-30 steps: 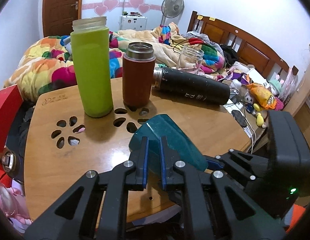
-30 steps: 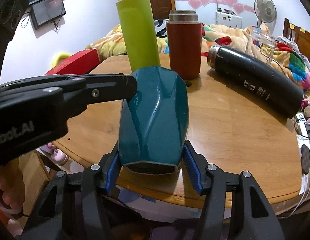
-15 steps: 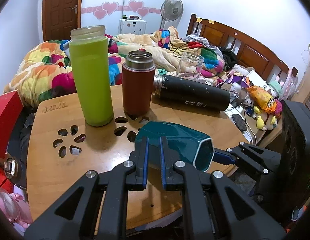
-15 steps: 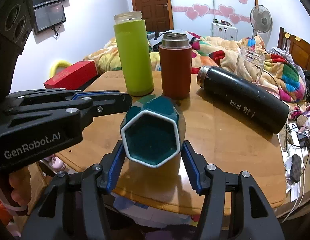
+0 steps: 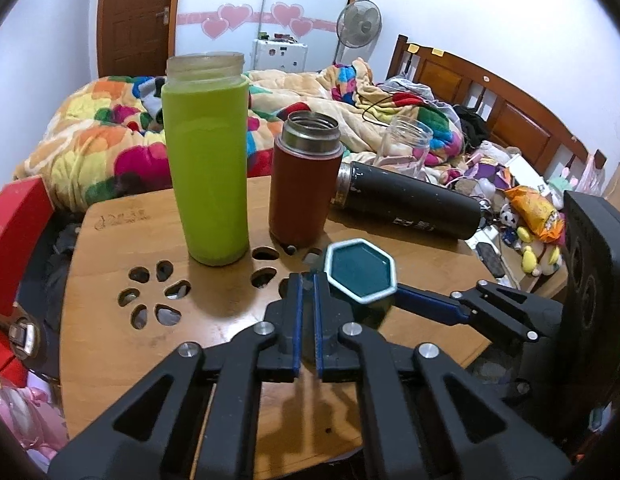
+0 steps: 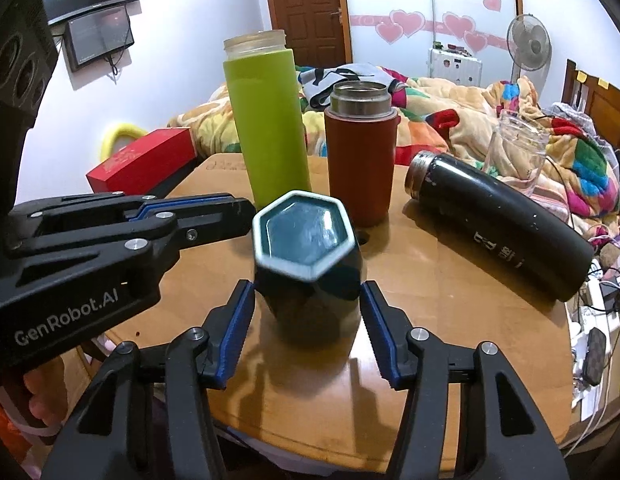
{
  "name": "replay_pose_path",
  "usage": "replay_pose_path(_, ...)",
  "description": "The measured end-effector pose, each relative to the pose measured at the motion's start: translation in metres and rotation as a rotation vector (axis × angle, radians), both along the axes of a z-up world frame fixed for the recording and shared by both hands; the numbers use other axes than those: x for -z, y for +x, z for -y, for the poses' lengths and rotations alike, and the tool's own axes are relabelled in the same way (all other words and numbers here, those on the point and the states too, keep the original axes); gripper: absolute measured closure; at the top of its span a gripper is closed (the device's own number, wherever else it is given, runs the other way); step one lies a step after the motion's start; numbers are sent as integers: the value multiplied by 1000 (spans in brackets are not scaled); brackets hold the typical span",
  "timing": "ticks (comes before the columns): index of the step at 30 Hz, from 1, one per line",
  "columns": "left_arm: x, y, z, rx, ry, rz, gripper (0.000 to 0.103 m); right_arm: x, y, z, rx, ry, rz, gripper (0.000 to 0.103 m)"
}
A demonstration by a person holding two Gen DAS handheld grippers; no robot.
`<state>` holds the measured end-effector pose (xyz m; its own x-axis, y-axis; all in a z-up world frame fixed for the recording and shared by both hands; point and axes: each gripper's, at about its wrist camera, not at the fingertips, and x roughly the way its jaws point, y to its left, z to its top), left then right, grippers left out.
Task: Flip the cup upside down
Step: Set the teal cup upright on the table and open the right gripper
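Observation:
A dark teal hexagonal cup [image 6: 310, 264] with a pale rim stands on the round wooden table [image 6: 449, 320], mouth up. It also shows in the left wrist view [image 5: 359, 272]. My right gripper [image 6: 308, 320] is open, its blue-padded fingers on either side of the cup's lower body with small gaps. My left gripper [image 5: 306, 316] is shut and empty, its tips just left of the cup. The left gripper shows from the side in the right wrist view [image 6: 214, 220], beside the cup's rim.
A tall green bottle [image 6: 266, 128] and a red-brown flask [image 6: 359, 156] stand behind the cup. A black flask [image 6: 497, 224] lies on its side at the right, a glass jar [image 6: 513, 152] behind it. The table has flower-shaped cutouts [image 5: 154, 296]. A bed lies beyond.
The cup went from tilted bottom-up, through lying with its mouth toward the right wrist camera, to standing mouth up on the table. My right gripper has opened off it.

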<state>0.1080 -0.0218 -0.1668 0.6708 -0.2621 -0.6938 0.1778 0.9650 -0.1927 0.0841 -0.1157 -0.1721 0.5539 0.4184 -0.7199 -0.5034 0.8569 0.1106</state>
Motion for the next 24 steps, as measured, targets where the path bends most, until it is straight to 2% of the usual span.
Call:
replay_pose_path(3,2,0,-1,-2,5,-6,100,0,0,-3,-17,-18,9,61)
replay_pose_path(10,-9,-16,-3,-20,20,17,99,-8,-7,10,-4,-3,-13,62)
replay_pose_path(16,-40,-40,-4,-34,28,92,90,-41,-14,34,39,49,11,62)
replay_pose_path(18,-53,-48,-3,-48,40,127,83,-57,-18,42,55,68,34,61)
replay_pose_path(22,-81,-66,-2,-67,57,202,75,-90,-31,55,97,95,117,41)
replay_pose_path(24,-96,-75,-1,-75,58,246,65,-107,-39,62,115,114,163,33)
